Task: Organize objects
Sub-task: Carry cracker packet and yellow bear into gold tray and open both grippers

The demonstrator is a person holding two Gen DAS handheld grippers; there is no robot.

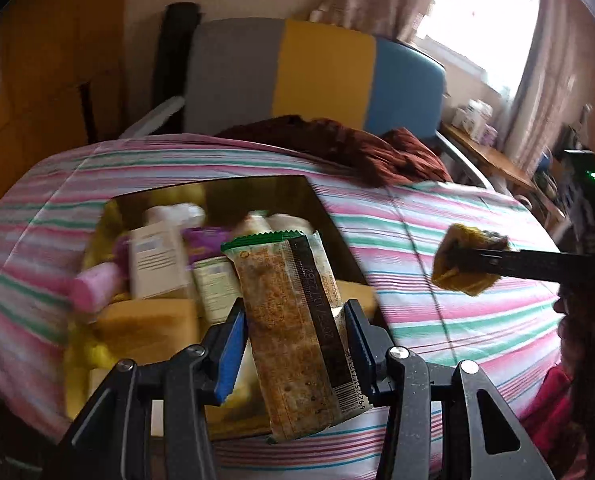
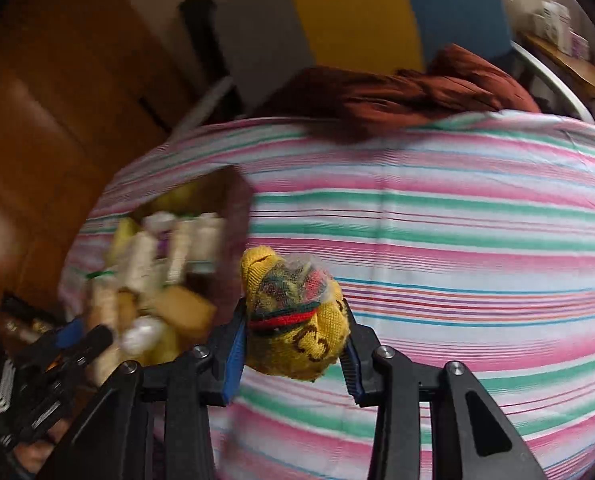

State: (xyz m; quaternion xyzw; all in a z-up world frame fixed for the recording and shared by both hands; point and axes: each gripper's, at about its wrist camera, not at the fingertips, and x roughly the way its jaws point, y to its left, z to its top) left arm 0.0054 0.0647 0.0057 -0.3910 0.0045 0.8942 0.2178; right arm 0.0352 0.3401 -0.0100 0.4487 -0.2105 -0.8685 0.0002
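Both hands are loaded here. The left tool (image 1: 295,334) is clamped across a long, flat biscuit packet in crinkly clear-and-green film (image 1: 293,320), its blue ribbed pads (image 1: 231,354) pressing the packet's two long edges, and the packet hangs right above the dark, shiny-walled open box (image 1: 297,188) that sits on the bed. The right tool (image 2: 295,334) is squeezed shut on a soft yellow knitted bundle with a red and green band, probably rolled socks (image 2: 297,316), held in the air over the pink, green and white striped bedsheet (image 2: 457,240), just to the right of the box. In the left view that bundle (image 1: 467,262) floats at the tip of the other tool, well clear of the box rim. How far along? I'd say well on: the box is already crowded with white labelled bottles (image 1: 157,260), a pink cylinder (image 1: 97,286), yellow sponge-like blocks (image 1: 149,326) and purple wrappers, all blurred. These two items look like the ones in hand, not yet set down. The sheet around the box looks bare apart from a crumpled rust-brown cloth (image 1: 357,148) at the far end, by the grey, yellow and blue panelled headboard (image 1: 321,76). The packet is stiff and slippery; the knit is squashy and will hold its dent.
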